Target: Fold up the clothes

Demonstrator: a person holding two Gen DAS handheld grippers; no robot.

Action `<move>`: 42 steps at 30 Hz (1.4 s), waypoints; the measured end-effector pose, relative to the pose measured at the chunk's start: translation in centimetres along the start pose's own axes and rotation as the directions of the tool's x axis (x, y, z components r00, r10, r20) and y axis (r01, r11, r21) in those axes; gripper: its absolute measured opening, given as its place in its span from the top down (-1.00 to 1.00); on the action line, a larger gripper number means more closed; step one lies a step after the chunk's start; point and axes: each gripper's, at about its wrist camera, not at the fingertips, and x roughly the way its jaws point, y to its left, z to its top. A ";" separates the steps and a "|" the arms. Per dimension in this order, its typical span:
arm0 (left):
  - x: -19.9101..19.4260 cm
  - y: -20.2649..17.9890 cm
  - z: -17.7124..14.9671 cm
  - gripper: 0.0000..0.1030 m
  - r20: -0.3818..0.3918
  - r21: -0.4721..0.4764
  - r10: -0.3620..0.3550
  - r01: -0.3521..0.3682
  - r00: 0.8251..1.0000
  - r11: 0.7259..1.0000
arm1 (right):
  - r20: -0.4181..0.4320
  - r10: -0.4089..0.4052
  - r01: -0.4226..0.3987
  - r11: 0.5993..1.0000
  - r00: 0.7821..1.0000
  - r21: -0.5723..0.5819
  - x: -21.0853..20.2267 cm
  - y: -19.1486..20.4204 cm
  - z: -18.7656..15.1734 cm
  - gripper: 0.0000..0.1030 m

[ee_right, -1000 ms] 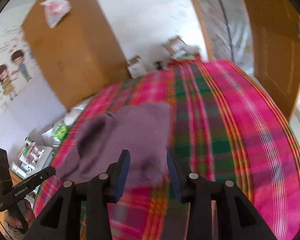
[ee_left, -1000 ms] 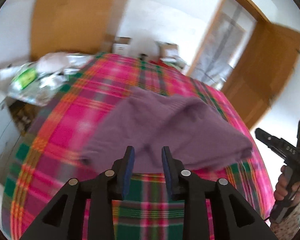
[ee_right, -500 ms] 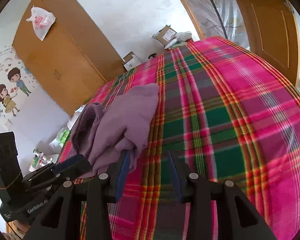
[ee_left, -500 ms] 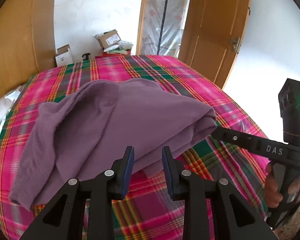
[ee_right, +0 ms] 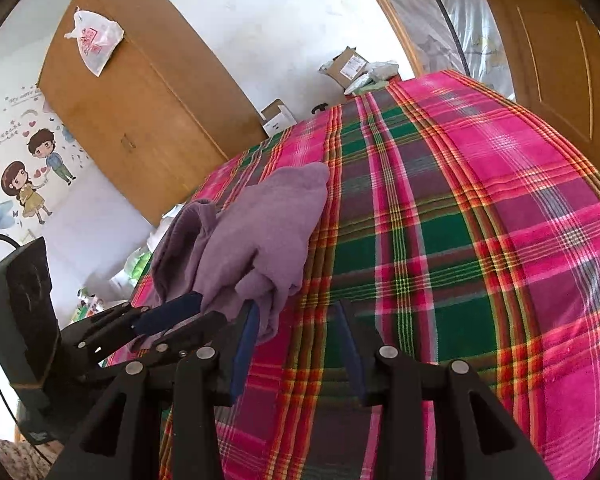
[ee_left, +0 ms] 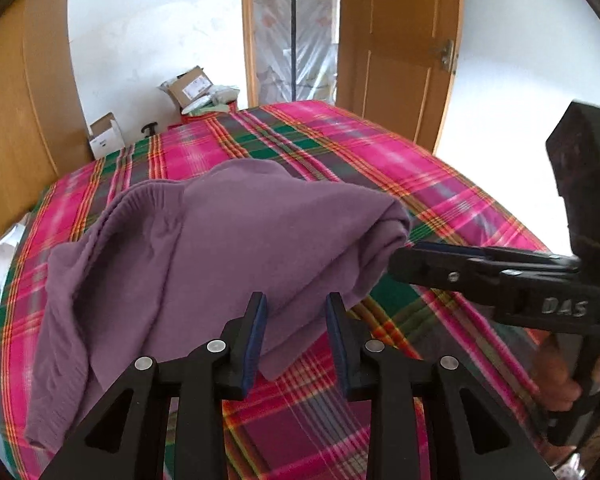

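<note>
From the left wrist we see our left gripper (ee_left: pixel 296 320) with jaws partly open, having just been opening, nothing pinched; the near edge of the purple sweater (ee_left: pixel 204 256) lies between and beyond them. The sweater sits bunched on the plaid bedspread (ee_left: pixel 440 184). Our right gripper (ee_left: pixel 410 254) reaches in at the sweater's right corner.

From the right wrist, our right gripper (ee_right: pixel 296 340) has jaws partly open over bare bedspread (ee_right: pixel 460 240), its left finger (ee_right: pixel 246 340) just beside the sweater (ee_right: pixel 268 232) hem. The left gripper (ee_right: pixel 188 312) noses into the cloth.
</note>
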 end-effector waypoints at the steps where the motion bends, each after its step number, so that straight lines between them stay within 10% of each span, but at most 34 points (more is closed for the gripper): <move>1: 0.2 -0.2 0.1 0.39 -0.002 0.022 0.015 -0.015 1.000 1.000 | -0.007 0.002 -0.002 1.000 1.000 -0.006 0.2 0.1 0.1 0.23; 12: 1.8 1.1 1.3 0.32 -0.047 -0.034 -0.014 0.012 0.999 0.999 | -0.013 0.063 -0.063 0.998 0.998 -0.022 1.0 1.7 0.7 0.23; 18: 1.6 4.1 1.6 0.75 -0.023 -0.202 -0.123 0.116 0.992 0.972 | 0.019 0.050 -0.050 0.999 0.999 -0.009 0.1 3.0 0.3 0.23; 28: -2.9 9.4 1.9 0.93 0.142 -0.335 -0.011 0.059 0.990 0.940 | 0.040 -0.045 0.047 0.998 0.998 -0.045 -0.6 3.0 -0.6 0.22; 42: -4.8 17.6 0.3 0.94 0.156 -0.516 0.138 -0.038 0.978 0.855 | -0.086 -0.103 0.094 0.990 0.991 -0.104 6.4 3.8 1.0 0.07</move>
